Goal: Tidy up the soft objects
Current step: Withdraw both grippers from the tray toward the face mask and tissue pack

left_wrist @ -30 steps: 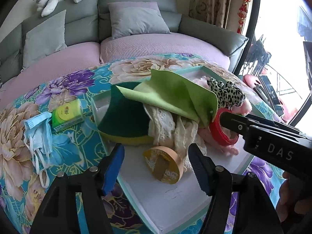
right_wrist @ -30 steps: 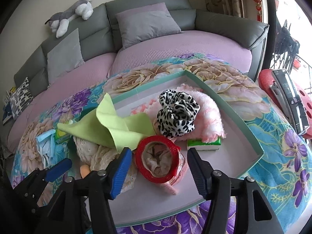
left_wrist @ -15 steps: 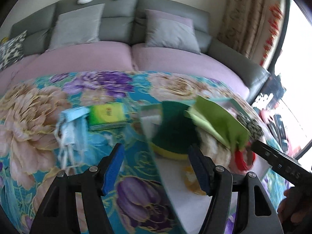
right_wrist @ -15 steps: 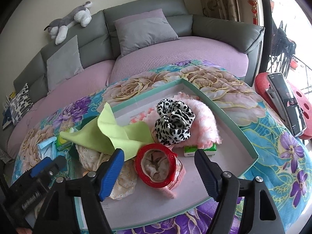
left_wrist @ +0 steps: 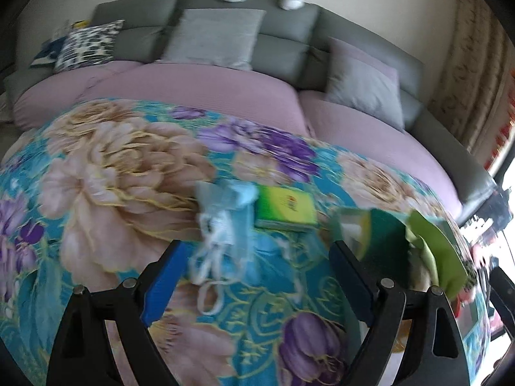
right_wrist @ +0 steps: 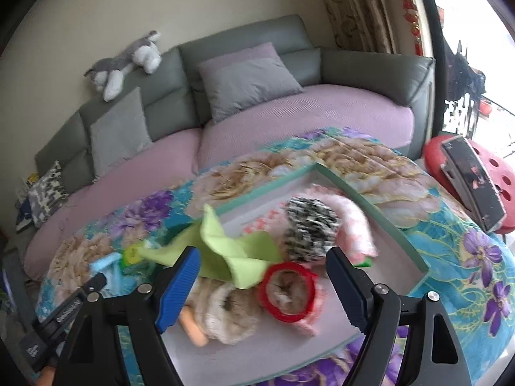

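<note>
Blue face masks [left_wrist: 222, 225] lie on the table [left_wrist: 106, 173], still outside the tray [right_wrist: 399, 234]. My left gripper [left_wrist: 257, 280] has just spread its jaws wide and empty; next I lower and pinch them. My right gripper [right_wrist: 262, 276] has also just opened, holding nothing.

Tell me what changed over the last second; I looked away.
The left gripper swung from the tray to the face masks and tissue pack, fingers opening, empty. The right gripper opened wider over the red tape roll. The tray's contents stayed put.

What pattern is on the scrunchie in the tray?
Black-and-white leopard spots; the scrunchie shows best in the right wrist view.
</note>
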Available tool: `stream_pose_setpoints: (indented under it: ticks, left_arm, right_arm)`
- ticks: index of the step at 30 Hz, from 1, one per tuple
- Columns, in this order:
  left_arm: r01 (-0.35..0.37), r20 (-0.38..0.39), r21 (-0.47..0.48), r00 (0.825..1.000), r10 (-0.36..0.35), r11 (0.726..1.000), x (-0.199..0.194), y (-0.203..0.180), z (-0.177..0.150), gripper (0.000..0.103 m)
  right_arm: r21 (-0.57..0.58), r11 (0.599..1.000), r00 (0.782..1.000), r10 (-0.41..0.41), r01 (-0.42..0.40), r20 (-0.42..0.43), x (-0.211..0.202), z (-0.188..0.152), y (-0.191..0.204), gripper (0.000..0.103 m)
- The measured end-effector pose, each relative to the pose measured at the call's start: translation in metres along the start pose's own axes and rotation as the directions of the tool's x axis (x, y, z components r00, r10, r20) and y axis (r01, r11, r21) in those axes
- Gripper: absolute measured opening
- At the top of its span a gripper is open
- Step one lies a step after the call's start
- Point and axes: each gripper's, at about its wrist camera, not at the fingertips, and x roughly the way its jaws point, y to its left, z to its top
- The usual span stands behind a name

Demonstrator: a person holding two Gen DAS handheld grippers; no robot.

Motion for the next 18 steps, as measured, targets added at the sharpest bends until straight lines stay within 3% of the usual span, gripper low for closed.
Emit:
stream_pose_setpoints:
  ticks: [10,18]
  left_arm:
    - [-0.113,0.037,-0.12,0.992,0.118,0.986,-0.01,0.044,0.009,0.091]
    - [-0.17,0.042,-0.152,0.983,0.178,0.974,-0.014,0.07,0.016,0.091]
  right_arm:
    - [-0.143,0.978,0.988,0.145,-0.151,-0.05,0.015,-0.022,0.081,0.083]
    - [-0.238,0.948,0.977,0.2,-0.214,-0.079,0.032,-0.037,0.127,0.083]
